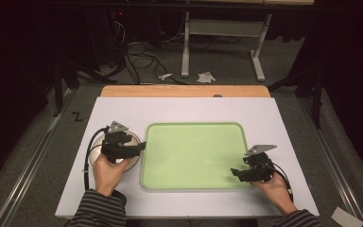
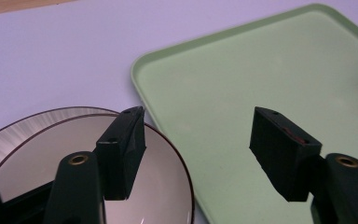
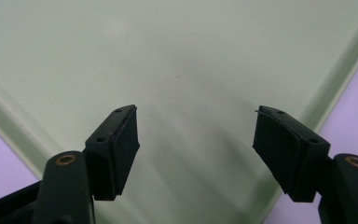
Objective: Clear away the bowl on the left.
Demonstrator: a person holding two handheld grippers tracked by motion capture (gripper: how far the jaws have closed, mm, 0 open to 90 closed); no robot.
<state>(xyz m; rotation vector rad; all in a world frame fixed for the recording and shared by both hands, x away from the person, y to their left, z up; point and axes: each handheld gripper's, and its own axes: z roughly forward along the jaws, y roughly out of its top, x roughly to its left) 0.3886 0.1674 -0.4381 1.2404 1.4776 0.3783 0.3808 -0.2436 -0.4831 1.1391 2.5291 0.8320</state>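
The room is dark. The floor [image 1: 38, 156] is grey carpet. Black cables [image 1: 139, 59] lie tangled on it at the back, near two bits of white paper [image 1: 206, 76]. A white metal stand [image 1: 222, 42] rises behind the white table [image 1: 123, 109].

White table [image 1: 123, 111] w/ green tray [image 1: 194, 156] at centre, round metal plate [image 1: 94, 153] just left of it

The left gripper [image 1: 133, 147] is held by the left hand [image 1: 108, 171] with its jaws spread wide apart and nothing between them, while the right gripper [image 1: 238, 173] is gripped by the right hand [image 1: 275, 187], jaws likewise parted and empty.
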